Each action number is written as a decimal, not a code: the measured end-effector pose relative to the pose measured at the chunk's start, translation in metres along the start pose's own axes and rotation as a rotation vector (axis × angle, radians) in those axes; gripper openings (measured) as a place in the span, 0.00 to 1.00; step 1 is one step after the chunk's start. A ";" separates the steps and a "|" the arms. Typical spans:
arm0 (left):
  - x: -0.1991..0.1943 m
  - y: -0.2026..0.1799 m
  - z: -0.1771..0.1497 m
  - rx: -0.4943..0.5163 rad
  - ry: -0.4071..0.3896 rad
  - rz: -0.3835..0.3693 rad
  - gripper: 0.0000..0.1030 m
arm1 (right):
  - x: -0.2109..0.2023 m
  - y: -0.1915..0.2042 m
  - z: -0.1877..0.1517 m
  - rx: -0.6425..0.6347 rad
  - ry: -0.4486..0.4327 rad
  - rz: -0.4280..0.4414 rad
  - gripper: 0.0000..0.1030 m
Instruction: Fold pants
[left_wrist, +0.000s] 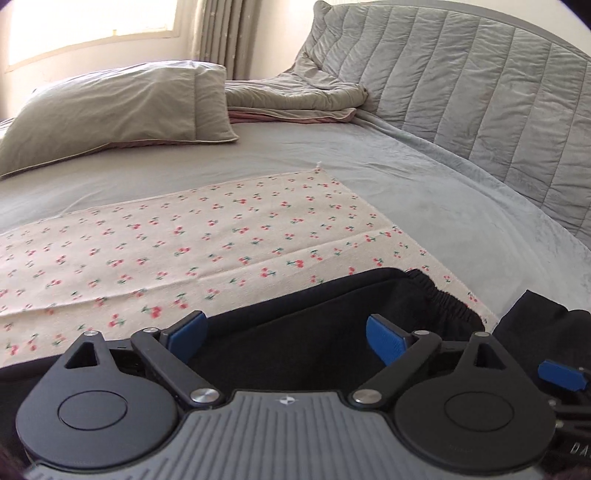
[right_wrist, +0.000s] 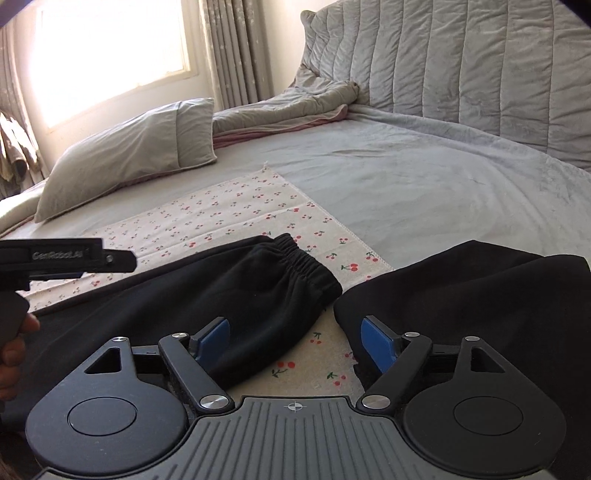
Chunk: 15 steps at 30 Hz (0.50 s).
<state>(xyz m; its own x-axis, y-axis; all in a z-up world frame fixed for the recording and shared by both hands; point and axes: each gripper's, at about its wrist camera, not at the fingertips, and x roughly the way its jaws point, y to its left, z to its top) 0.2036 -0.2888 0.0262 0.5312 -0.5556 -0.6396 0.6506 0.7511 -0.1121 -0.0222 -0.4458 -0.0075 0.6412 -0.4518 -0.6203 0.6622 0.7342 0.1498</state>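
Daylight from a curtained window falls on a wide bed (right_wrist: 424, 173) with a grey plush cover, a grey pillow (right_wrist: 129, 147) at upper left and a quilted grey headboard at upper right. Spread on the bed lies a cream cloth printed with small red cherries (left_wrist: 192, 236), and on it, across the lower half of both views, rest the black sweatpants with gathered elastic cuffs (right_wrist: 236, 295). One leg runs from lower left up toward centre, its cuff pointing upper right; a second black mass lies just beside it at lower right, a strip of cloth showing between. Folding looks barely begun: the pants are spread, not stacked. Both the left tool (left_wrist: 286, 339) and right tool (right_wrist: 293, 341) stand open, holding nothing.
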 end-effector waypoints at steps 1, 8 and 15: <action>-0.012 0.008 -0.005 -0.005 0.004 0.029 0.97 | -0.004 -0.001 -0.001 0.007 0.010 0.015 0.79; -0.090 0.064 -0.045 -0.060 0.043 0.195 1.00 | -0.032 0.012 -0.014 0.016 0.078 0.117 0.86; -0.157 0.107 -0.092 -0.099 0.058 0.317 1.00 | -0.062 0.051 -0.041 -0.086 0.130 0.225 0.92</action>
<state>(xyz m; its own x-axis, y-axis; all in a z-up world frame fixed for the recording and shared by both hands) 0.1403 -0.0887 0.0447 0.6647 -0.2699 -0.6967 0.4006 0.9158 0.0274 -0.0441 -0.3599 0.0074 0.7099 -0.2077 -0.6730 0.4698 0.8515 0.2327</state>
